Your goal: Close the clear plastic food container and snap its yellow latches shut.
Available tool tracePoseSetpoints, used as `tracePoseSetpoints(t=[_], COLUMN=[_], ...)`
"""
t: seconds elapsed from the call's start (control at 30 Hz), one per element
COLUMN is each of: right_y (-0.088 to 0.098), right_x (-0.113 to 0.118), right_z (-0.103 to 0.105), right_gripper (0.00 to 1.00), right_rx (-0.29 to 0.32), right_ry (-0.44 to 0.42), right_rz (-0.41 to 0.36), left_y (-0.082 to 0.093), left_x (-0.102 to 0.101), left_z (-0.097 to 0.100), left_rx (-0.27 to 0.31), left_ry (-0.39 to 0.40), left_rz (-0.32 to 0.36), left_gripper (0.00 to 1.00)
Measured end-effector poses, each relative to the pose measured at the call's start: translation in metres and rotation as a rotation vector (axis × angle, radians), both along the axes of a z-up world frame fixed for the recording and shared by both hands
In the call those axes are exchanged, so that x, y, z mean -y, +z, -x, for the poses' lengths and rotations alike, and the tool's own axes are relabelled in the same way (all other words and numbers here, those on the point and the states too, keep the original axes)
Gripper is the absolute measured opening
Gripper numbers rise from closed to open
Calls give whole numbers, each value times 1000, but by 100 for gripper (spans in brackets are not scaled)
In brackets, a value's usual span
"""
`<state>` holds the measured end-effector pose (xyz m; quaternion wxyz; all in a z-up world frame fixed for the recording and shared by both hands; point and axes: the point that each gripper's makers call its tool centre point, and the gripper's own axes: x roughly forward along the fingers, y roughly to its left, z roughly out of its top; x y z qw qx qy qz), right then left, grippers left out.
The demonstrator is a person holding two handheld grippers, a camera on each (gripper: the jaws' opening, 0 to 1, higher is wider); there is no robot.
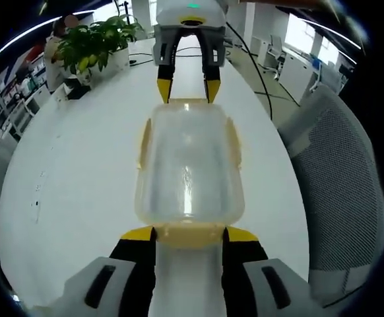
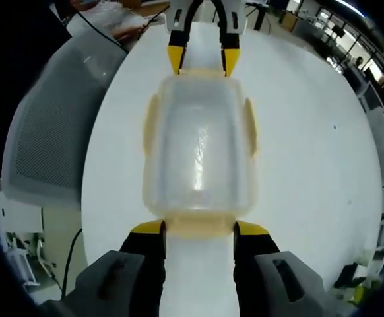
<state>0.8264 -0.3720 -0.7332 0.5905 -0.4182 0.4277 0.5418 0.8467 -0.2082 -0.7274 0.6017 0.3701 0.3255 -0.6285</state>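
A clear plastic food container (image 1: 189, 172) (image 2: 198, 145) lies lengthwise on the white table (image 1: 73, 185) (image 2: 311, 145), its lid on top. Pale yellow latches (image 1: 142, 142) (image 2: 248, 125) run along its long sides. My left gripper (image 1: 190, 234) is open at the container's near end, with its yellow tips at the two corners and the end latch (image 1: 189, 232) between them. Facing it at the opposite end, my right gripper (image 1: 187, 89) (image 2: 199, 229) is open in the same way around that end latch (image 2: 198, 228). The left gripper (image 2: 202, 59) also shows at the top of the right gripper view.
A grey mesh office chair (image 1: 337, 185) (image 2: 53, 125) stands close to one long edge of the table. A potted plant (image 1: 99, 39) and dark cables (image 1: 248, 53) sit at the table's far end. Desks and office furniture lie beyond.
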Motion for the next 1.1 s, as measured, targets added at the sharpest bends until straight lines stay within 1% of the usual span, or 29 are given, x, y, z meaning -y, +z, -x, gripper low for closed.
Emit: tracePoseSetpoints(t=[0.33,0.4,0.53,0.63,0.73,0.8,1.0,1.03,1.1], right_y=[-4,-3,3,9,16,20,29,30,32], right_x=[1,2,5,6,6,5,3,3,1], right_z=[-1,-2,-4,-5,-4,-4,-1,-1,-3], right_gripper=[37,39,40,40,39,38,36,36,36], right_rx=[8,16,31,45,51,56,58,58,67], right_ry=[-9,-15,-38,-74,-112,-153,-258,-264,-311], right_rz=[14,13,2,-11,-28,-48,-106,-108,-130], left_y=[0,-1,3,9,13,16,22,23,24], left_x=[-2,-4,-6,-8,-9,-10,-9,-8,-9], left_z=[-1,-1,-2,-1,-1,-1,-4,-4,-5], left_rx=[13,15,9,-5,-1,-20,-23,-22,-23], left_ry=[-6,-9,19,53,78,118,211,229,265], left_rz=[13,8,20,38,46,60,90,94,101], left_gripper=[34,34,37,37,37,36,36,36,35])
